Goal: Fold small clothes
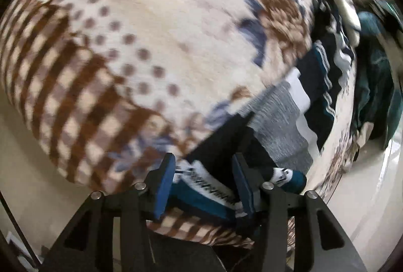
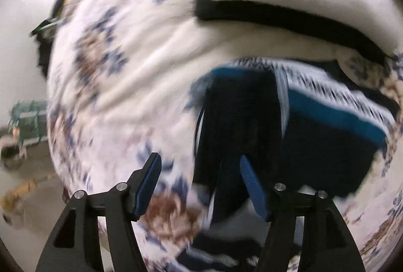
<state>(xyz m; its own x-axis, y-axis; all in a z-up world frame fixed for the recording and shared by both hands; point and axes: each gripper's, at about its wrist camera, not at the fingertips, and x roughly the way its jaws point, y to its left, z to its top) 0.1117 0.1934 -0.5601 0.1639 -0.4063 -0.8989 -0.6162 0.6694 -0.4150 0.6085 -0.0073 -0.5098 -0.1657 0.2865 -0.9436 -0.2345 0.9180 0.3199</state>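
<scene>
Open jaws over a blurred bed.
On the cream floral blanket, the navy-and-teal lettered garment lies lower centre between the left gripper's parted jaws; the right gripper, likewise open, could snag blanket.

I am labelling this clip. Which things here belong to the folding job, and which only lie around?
For the job:
- dark blue garment between the open left gripper
- right gripper, open

Lying about:
- patterned blanket
- grey cloth
- striped clothes
</scene>
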